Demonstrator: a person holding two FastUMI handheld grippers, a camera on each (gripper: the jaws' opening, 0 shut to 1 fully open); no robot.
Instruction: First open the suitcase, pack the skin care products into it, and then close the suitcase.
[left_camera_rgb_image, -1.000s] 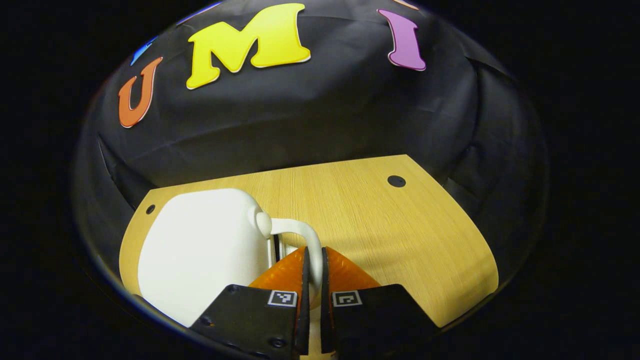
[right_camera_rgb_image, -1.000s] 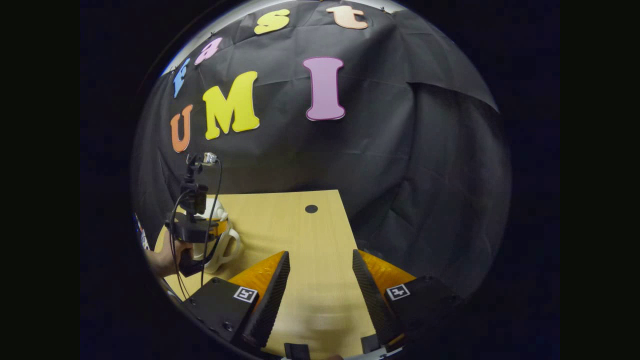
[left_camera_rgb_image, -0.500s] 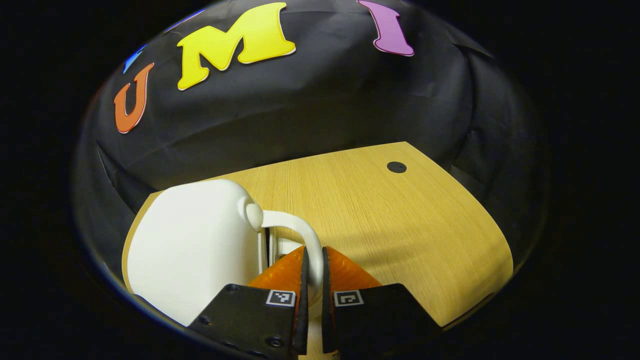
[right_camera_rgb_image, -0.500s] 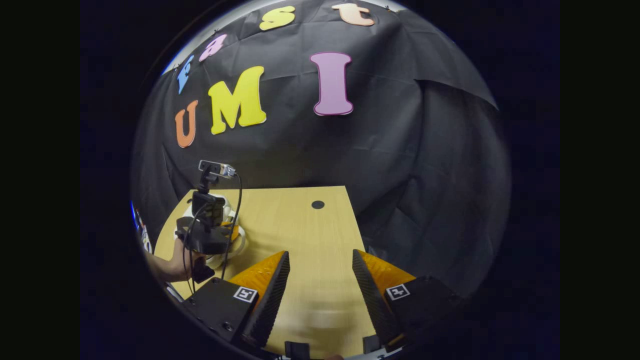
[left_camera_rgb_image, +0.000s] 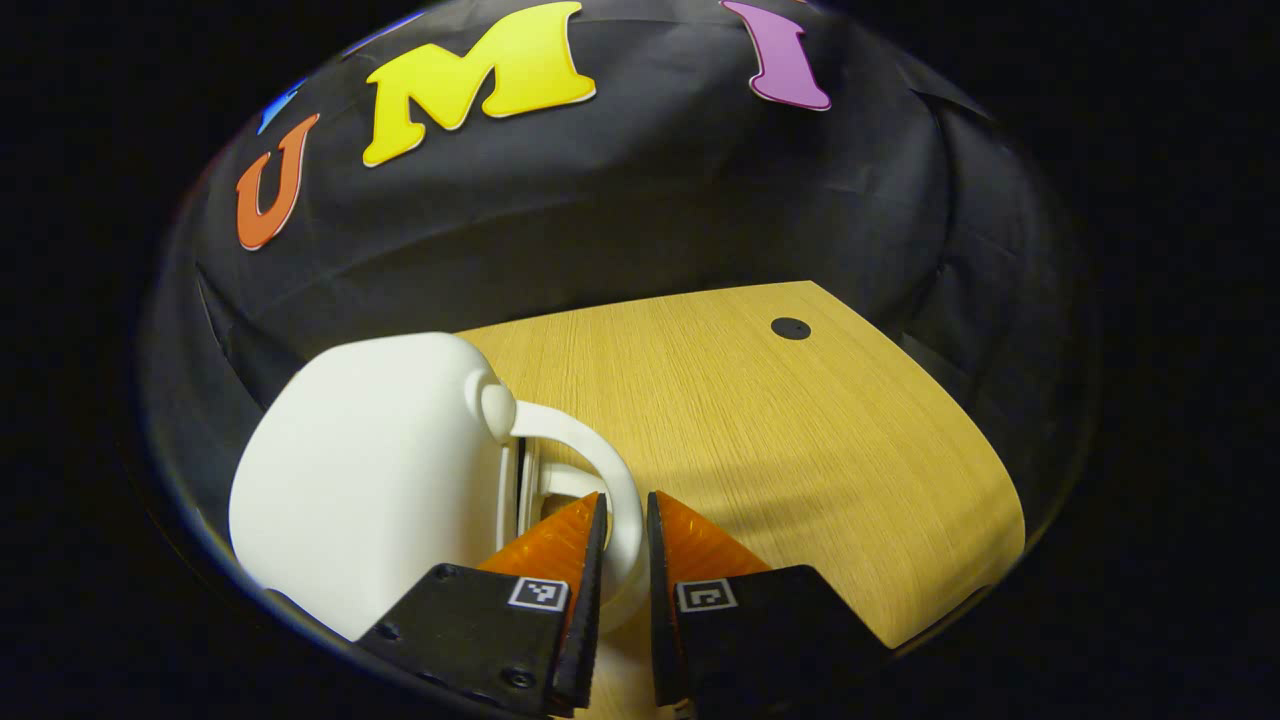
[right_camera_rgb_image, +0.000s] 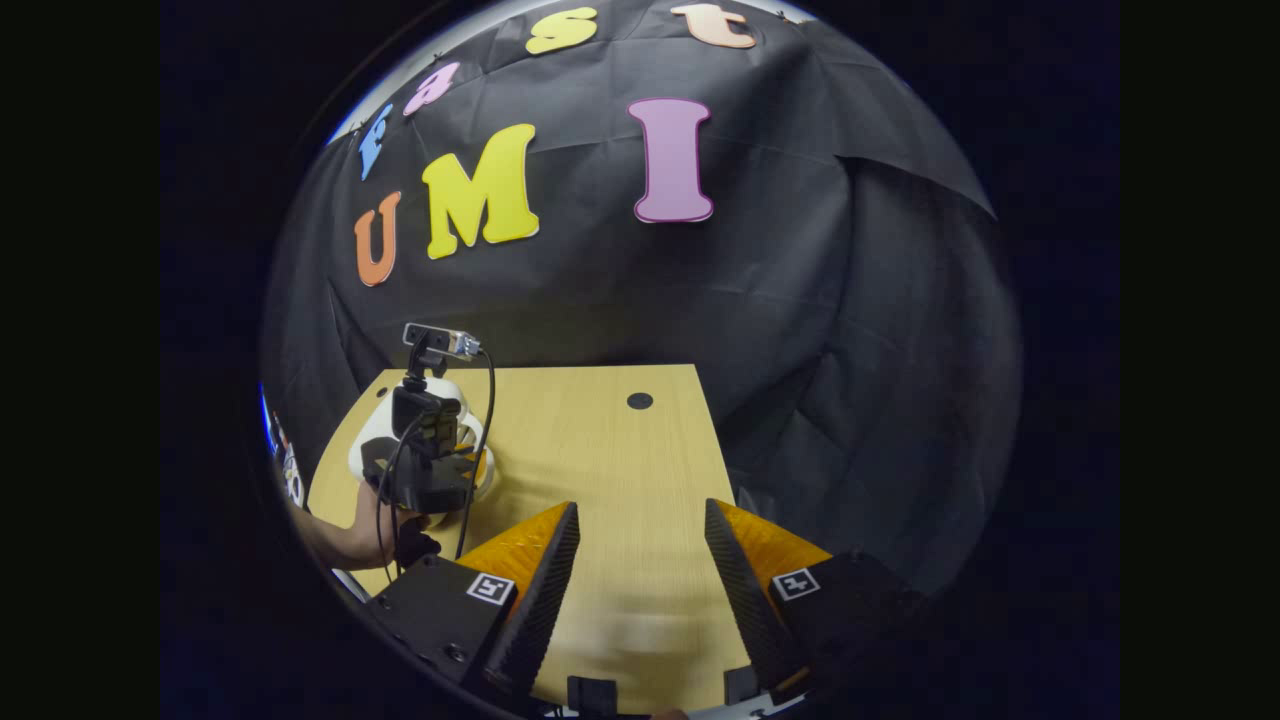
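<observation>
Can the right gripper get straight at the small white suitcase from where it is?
Probably yes: bare wooden table lies between the open right gripper and the small white suitcase, though the left gripper, clamped on its handle, crowds that side.

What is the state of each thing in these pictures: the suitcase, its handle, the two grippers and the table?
White suitcase: closed, resting on the table.
Suitcase handle: sticking out from the case, held between the left gripper's fingers.
Left gripper: shut on the handle.
Right gripper: open, holding nothing, above the table.
Wooden table: bare beside the suitcase.
</observation>
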